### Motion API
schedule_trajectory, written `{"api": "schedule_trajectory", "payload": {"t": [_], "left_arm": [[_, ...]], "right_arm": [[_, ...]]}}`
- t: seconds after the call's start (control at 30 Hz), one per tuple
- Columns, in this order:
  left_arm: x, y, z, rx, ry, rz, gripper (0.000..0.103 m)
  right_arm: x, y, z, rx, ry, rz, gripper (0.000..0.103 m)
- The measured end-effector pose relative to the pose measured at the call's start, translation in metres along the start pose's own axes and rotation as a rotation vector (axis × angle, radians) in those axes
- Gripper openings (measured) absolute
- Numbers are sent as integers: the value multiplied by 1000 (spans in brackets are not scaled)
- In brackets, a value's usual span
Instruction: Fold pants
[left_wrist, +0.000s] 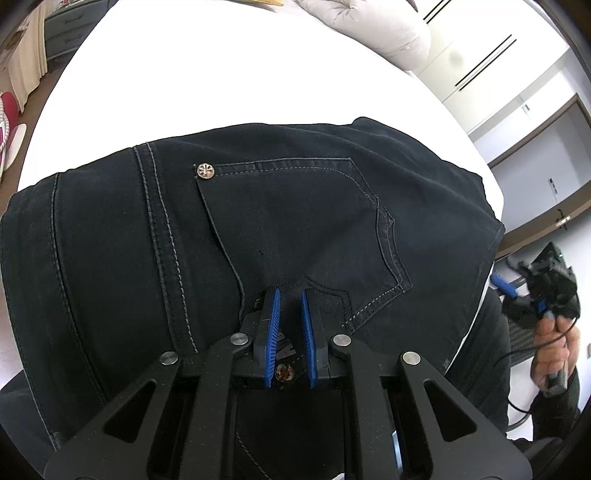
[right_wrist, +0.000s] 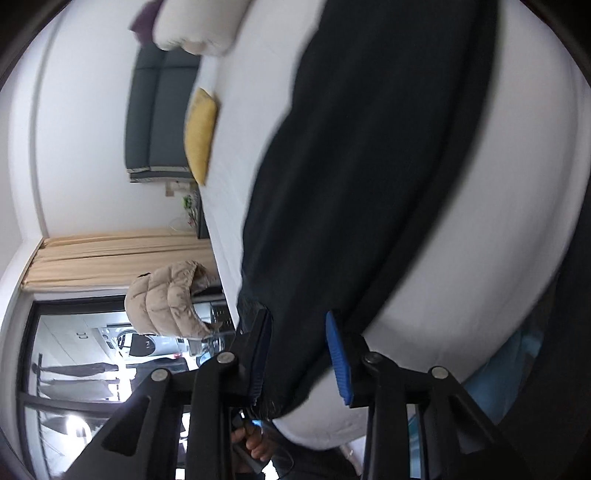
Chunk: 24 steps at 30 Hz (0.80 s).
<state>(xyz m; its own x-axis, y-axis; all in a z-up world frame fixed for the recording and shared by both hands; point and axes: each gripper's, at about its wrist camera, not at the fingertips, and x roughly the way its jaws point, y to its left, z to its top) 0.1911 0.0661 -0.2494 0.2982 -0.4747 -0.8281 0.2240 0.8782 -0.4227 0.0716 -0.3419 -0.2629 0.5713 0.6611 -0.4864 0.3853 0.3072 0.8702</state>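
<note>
White bed (left_wrist: 221, 74) takes up most of both views, and the dark pants (left_wrist: 295, 221) lie spread on it near its front edge, seat side up, back pocket (left_wrist: 295, 221) and its rivet (left_wrist: 205, 171) facing the left wrist camera. Waist end sits under the left gripper (left_wrist: 290, 325), whose blue pads are drawn nearly together on the fabric by the waistband, a second rivet visible low between them; looks like a pinch grip there to anchor that end while the other hand works. In the left view the garment runs side to side across the picture, the side seam (left_wrist: 162, 240) standing upright at left. In the right wrist view, tilted and blurred, the pants (right_wrist: 369, 166) run as one long dark band from top right down to the bottom centre, so I judge the long axis follows the bed's near edge, legs heading away from the waist. Right gripper (right_wrist: 297, 350) has its jaws apart, straddling the hem-like end of the cloth without pressing it; probably lining up to take that end for the fold. Right hand also shows at the far right of the left view. Yellow cushion (right_wrist: 201, 133) and white pillow (left_wrist: 380, 26) sit well apart from the pants.
</note>
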Motion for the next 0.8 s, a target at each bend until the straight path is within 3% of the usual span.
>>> {"api": "schedule_trajectory", "payload": {"t": [0.3, 0.47, 0.57, 0.8], "left_arm": [[-2, 3, 0, 5, 4, -3, 12], [-1, 2, 3, 11, 9, -1, 12], [0, -2, 4, 23, 16, 8, 12], [-4, -6, 3, 75, 42, 29, 12]], "right_arm": [[30, -7, -9, 56, 94, -41, 36], [45, -2, -12, 62, 111, -15, 35], [55, 2, -9, 29, 115, -12, 6], [41, -21, -20, 60, 89, -31, 2]]}}
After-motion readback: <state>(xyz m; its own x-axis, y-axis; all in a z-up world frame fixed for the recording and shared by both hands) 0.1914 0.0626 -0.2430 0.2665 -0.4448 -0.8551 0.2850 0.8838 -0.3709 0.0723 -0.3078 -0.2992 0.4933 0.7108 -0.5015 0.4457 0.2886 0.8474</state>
